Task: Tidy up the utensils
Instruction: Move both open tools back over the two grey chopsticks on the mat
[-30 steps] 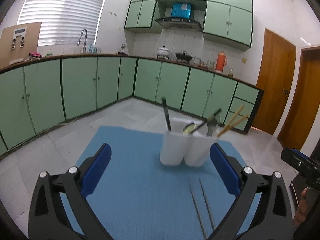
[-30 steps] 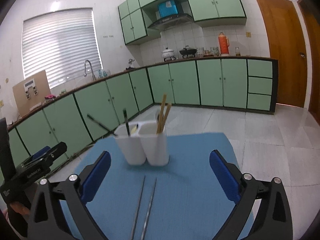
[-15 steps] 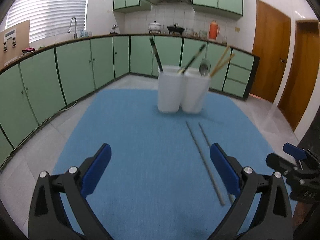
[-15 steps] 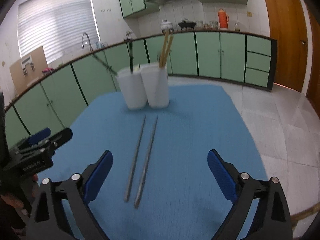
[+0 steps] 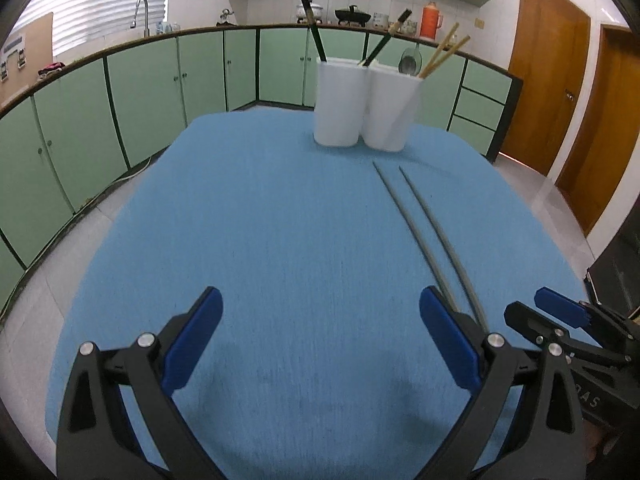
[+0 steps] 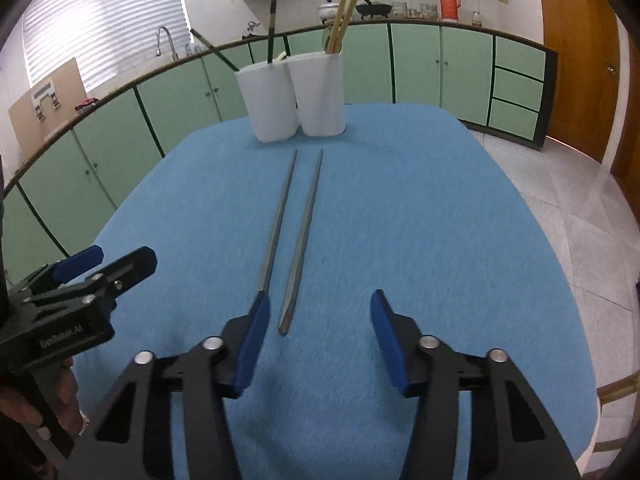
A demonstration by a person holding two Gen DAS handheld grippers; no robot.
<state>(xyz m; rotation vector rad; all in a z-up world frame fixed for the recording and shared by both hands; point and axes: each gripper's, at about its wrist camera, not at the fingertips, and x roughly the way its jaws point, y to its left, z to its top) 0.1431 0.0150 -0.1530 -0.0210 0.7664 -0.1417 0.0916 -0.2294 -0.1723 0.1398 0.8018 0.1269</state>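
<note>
Two grey metal chopsticks (image 6: pixel 298 236) lie side by side on the blue table mat (image 6: pixel 400 220), pointing at two white holder cups (image 6: pixel 294 100) at the far end. The cups hold dark and wooden chopsticks and a spoon. My right gripper (image 6: pixel 318 304) is open and low over the near ends of the metal chopsticks; its left finger (image 6: pixel 256 320) is beside one stick's end. My left gripper (image 5: pixel 320 304) is open and empty over bare mat, left of the chopsticks (image 5: pixel 430 236). The cups show in the left wrist view too (image 5: pixel 364 104).
The mat covers a small table with its edges close on all sides. Green kitchen cabinets (image 5: pixel 140 88) run around the room behind it. Wooden doors (image 5: pixel 560 92) stand at the right. The right gripper shows at the right edge of the left wrist view (image 5: pixel 568 328).
Both grippers have dropped towards the table and tilted down. The right gripper has come down over the near ends of the metal chopsticks and narrowed its opening a little.
</note>
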